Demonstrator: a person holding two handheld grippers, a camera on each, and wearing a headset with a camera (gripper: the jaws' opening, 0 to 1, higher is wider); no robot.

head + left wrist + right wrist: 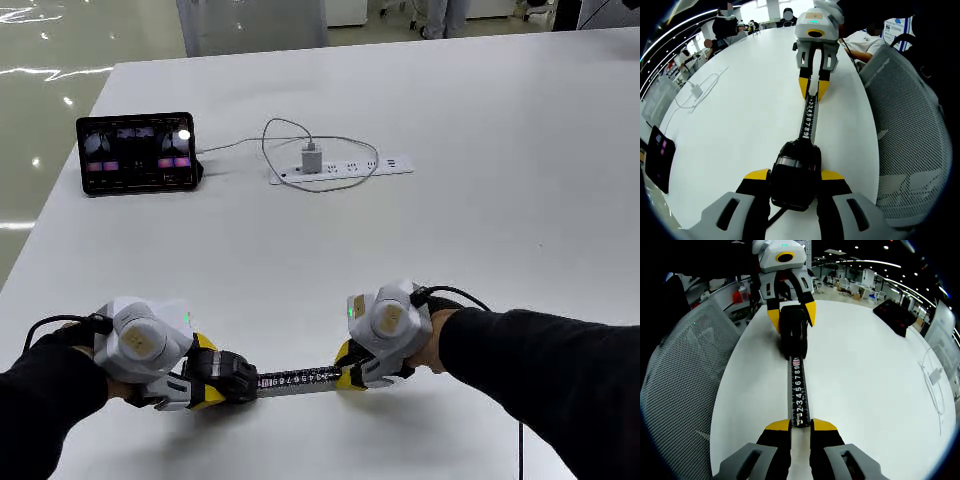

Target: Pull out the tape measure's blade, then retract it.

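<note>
A black tape measure case point(232, 377) point(795, 172) point(792, 331) lies low over the white table point(400, 230), held between the yellow-tipped fingers of my left gripper point(205, 375) point(795, 177) point(791, 315), which is shut on it. A short length of black blade point(298, 379) point(809, 116) point(798, 396) with white numerals runs out to the right. My right gripper point(347, 368) point(800, 426) point(813, 89) is shut on the blade's end.
A dark tablet point(137, 152) stands at the back left. A white power strip point(345, 167) with a charger and looped cable point(300, 135) lies mid-table. A grey mesh chair point(910, 125) point(680, 370) stands by the near edge. People sit at the far end point(730, 20).
</note>
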